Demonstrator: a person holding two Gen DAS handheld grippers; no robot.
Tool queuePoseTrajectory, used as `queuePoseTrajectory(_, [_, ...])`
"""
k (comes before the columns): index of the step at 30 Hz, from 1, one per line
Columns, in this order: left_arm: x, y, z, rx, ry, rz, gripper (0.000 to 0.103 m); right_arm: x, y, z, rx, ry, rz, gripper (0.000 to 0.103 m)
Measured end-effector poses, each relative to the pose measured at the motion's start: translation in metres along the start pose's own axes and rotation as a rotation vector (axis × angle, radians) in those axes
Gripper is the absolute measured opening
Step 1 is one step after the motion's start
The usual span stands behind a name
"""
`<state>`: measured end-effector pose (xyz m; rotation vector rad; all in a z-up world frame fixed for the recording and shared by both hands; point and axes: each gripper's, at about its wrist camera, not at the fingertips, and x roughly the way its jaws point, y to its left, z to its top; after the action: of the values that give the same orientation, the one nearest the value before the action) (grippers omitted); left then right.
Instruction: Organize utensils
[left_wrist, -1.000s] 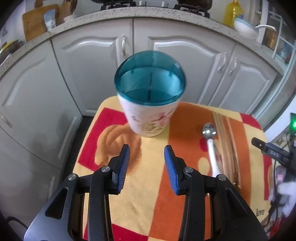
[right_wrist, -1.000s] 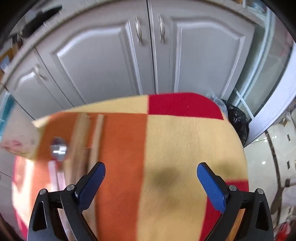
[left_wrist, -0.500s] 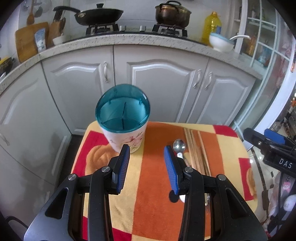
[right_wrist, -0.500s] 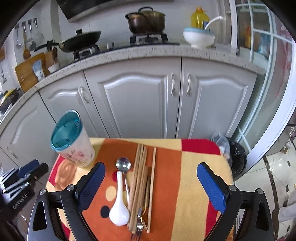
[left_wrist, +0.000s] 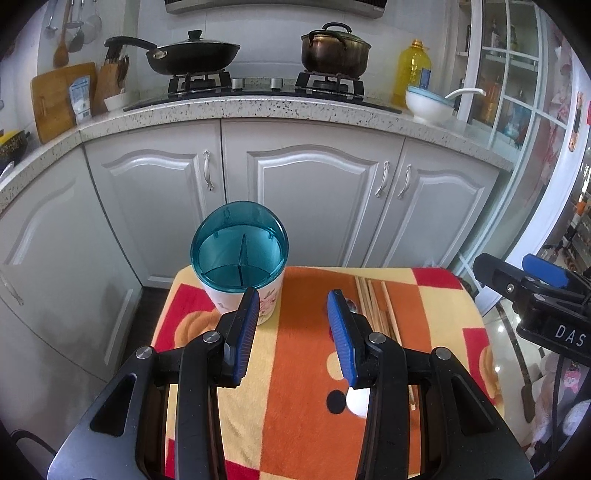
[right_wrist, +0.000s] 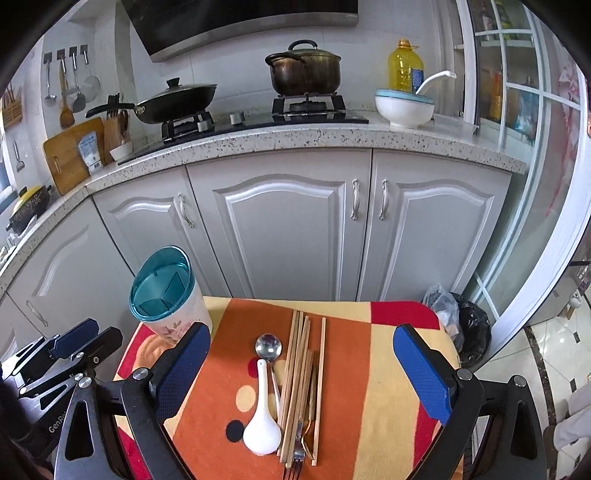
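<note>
A white flowered utensil holder with a teal divided top stands at the table's far left corner. On the blanket lie a white ceramic spoon, a metal spoon, several wooden chopsticks and a fork, side by side. My left gripper is open and empty, above the blanket just before the holder. My right gripper is wide open and empty, above the utensils; it also shows in the left wrist view. The left gripper also shows in the right wrist view.
A small table with a red, orange and yellow blanket stands before white kitchen cabinets. A black bin bag sits by the table's right. The counter above holds a stove, pans, a bowl and an oil bottle.
Both grippers have drawn back and lifted from the table. The holder and utensils now look smaller and the stove and counter have come into view. Both stay open.
</note>
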<state>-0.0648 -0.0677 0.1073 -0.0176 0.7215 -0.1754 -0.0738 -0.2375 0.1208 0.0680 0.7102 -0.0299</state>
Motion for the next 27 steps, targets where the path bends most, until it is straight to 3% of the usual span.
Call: queuePoseTrajectory(27, [-0.012, -0.003, 0.011, 0.001, -0.027, -0.014, 0.037, -0.020, 0.008, 0.014, -0.021, -0.037, 0.023, 0.099])
